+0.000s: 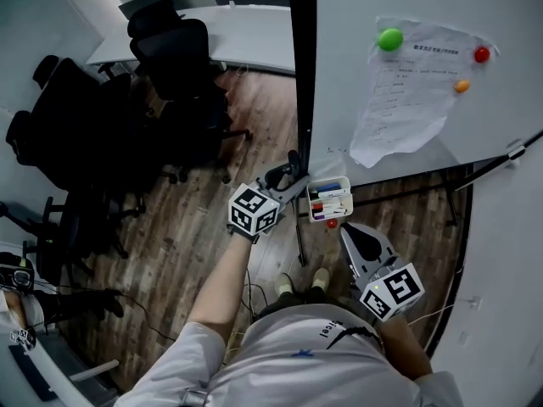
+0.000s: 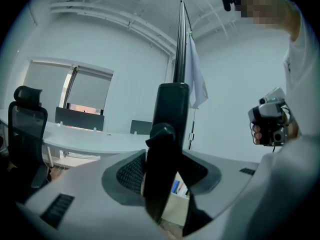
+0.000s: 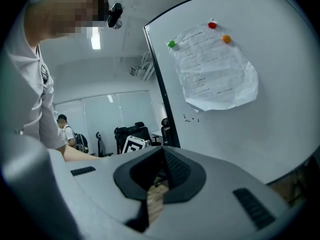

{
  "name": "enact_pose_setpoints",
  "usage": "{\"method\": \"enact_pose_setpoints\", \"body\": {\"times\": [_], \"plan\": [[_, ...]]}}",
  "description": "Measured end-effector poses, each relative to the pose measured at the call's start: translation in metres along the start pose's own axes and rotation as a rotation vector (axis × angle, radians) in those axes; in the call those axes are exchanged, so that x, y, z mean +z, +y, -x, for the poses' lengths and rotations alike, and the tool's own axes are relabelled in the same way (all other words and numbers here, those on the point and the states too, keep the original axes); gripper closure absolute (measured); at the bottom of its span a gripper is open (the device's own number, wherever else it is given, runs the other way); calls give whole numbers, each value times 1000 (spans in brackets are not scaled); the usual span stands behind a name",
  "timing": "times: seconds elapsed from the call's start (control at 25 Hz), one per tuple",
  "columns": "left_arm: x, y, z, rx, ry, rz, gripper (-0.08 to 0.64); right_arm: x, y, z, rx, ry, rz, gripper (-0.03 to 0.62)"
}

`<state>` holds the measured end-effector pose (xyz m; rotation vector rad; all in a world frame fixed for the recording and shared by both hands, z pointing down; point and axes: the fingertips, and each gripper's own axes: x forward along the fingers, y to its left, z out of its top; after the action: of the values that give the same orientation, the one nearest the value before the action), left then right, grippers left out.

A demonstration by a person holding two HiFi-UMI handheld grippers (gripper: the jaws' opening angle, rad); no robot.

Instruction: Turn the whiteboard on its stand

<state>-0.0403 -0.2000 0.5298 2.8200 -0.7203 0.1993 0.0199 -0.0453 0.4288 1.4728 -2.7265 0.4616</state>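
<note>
Our left claw (image 2: pixel 167 164) is closed on the black frame edge (image 1: pixel 301 75) of the whiteboard (image 1: pixel 501 100). The upright bar fills the gap with a pad pressing on each side, so the jaws stand fairly wide around it. Our right claw (image 3: pixel 162 156) holds nothing; its jaws are only a little apart, and we see the wooden floor (image 1: pixel 195 227) through the slit. It hangs near us, to the right of the left claw and below the board's lower edge, apart from it.

The whiteboard stands on the right of the scene, with its left edge in our grip and its face turned toward the right claw. A crumpled paper sheet (image 1: pixel 407 91) hangs on it. A green magnet (image 1: pixel 390 38) pins its top left corner, a red magnet (image 1: pixel 482 54) its top right, and an orange magnet (image 1: pixel 461 85) sits just below the red one. Under the board's lower left corner, just beside the left claw, sits a small white marker box (image 1: pixel 329 200). Dark bars of the stand (image 1: pixel 399 196) show beneath the lower edge.

To the left, black office chairs (image 1: pixel 174 53) crowd the floor. A long white tabletop (image 1: pixel 246 36) runs along the far side. In the right gripper view, another person (image 3: pixel 62 129) stands far off on the left.
</note>
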Motion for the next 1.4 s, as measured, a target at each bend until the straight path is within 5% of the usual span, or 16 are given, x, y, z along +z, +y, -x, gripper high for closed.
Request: {"method": "enact_pose_setpoints", "body": {"times": [0.2,0.64,1.12,1.4], "plan": [[-14,-31,6,7,-19,-11,359,-11,8,19,-26,-17,6,578],[-6,-30,46,101,-35,37,360,-2,22,3,-27,-24,20,578],[47,-101,90,79,-91,108,516,6,26,1,-22,-44,15,578],[76,-134,92,75,-124,116,548,23,26,1,-36,-64,38,578]]}}
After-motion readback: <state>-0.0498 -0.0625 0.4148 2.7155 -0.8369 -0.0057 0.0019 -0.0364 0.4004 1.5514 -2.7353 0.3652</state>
